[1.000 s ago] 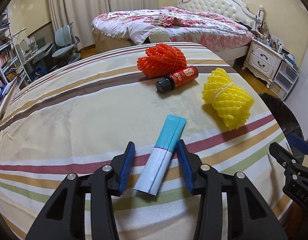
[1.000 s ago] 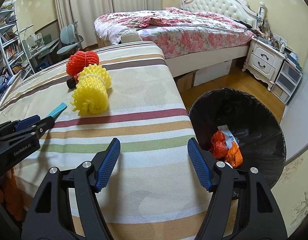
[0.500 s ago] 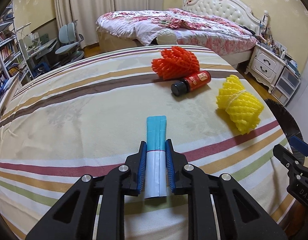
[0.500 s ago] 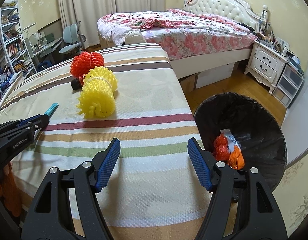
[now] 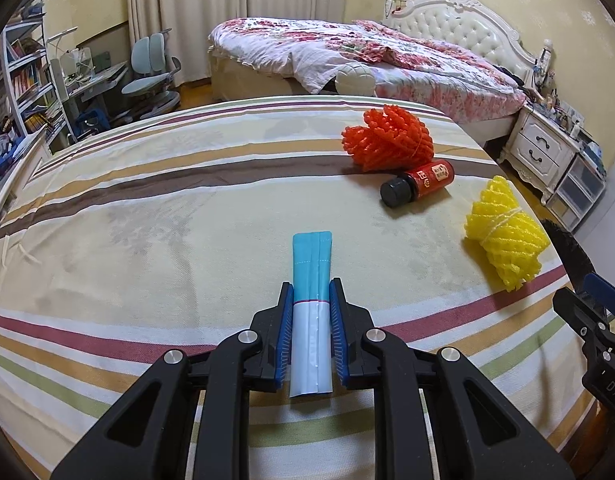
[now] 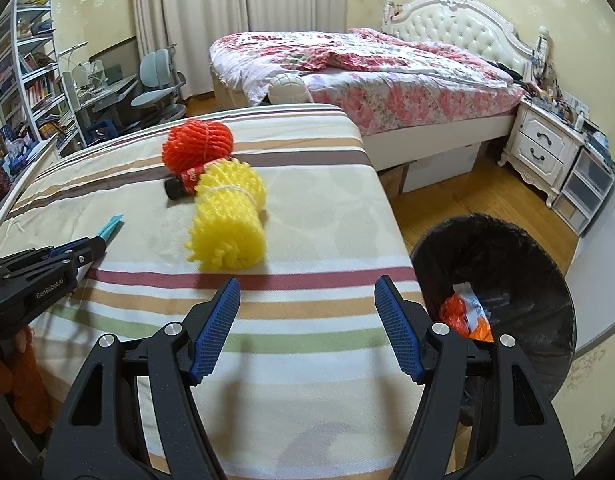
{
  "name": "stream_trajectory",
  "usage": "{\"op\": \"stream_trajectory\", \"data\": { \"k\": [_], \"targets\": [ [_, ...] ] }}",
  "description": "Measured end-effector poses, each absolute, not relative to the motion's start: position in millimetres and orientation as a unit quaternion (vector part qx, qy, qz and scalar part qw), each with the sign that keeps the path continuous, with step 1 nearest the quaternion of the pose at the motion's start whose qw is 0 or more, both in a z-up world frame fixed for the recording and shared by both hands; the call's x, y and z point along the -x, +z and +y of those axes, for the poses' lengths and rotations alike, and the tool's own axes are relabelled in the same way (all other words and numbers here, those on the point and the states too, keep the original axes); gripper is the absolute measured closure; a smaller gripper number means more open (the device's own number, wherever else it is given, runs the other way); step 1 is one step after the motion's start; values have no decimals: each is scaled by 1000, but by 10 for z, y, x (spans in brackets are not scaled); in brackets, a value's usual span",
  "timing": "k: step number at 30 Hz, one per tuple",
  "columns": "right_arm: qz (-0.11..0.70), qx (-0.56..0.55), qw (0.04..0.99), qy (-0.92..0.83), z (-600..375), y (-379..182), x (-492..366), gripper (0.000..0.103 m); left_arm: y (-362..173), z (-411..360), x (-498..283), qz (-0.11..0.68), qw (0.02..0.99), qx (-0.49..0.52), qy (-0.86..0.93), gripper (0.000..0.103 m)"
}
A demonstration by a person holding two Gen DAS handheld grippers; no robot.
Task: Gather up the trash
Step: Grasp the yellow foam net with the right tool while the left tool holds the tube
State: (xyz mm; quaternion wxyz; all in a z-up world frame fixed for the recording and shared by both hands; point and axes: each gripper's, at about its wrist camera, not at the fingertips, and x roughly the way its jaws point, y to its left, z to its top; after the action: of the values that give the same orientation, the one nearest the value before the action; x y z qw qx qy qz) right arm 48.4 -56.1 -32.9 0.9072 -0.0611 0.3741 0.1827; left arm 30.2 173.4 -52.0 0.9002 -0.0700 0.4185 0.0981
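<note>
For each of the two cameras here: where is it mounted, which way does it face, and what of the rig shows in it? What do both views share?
Left wrist: on the left gripper, looking across the striped table toward the bed; its fingers clamp the blue-white packet; the right gripper shows at right.
Right wrist: on the right gripper, open over the table edge, bin at right; the left gripper shows at left.
Shared: yellow foam net, red foam net, bottle, bed.

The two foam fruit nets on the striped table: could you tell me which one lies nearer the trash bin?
The yellow foam net is nearer the black trash bin. The orange-red foam net sits farther back, beyond the small red bottle.
</note>
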Motion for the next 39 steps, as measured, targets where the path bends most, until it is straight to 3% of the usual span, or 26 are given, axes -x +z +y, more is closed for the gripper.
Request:
{"op": "stream_trajectory", "data": {
  "k": [20,24,36,37,39],
  "targets": [
    [394,70,892,212,-74,-361,-766,35,-513,1913,-288,410,901,81,112,84],
    [393,71,892,213,-67,-366,-713,29,-510,1971,-292,407,902,82,116,84],
    [391,58,899,191,18,-302,-962,29,-490,2050,-266,402,903,88,122,84],
    [393,59,898,190,23,-310,-994,29,-488,2044,-265,402,903,88,121,84],
    [398,60,895,190,26,-335,-1016,45,-489,2027,-263,402,904,88,118,84]
  ]
}}
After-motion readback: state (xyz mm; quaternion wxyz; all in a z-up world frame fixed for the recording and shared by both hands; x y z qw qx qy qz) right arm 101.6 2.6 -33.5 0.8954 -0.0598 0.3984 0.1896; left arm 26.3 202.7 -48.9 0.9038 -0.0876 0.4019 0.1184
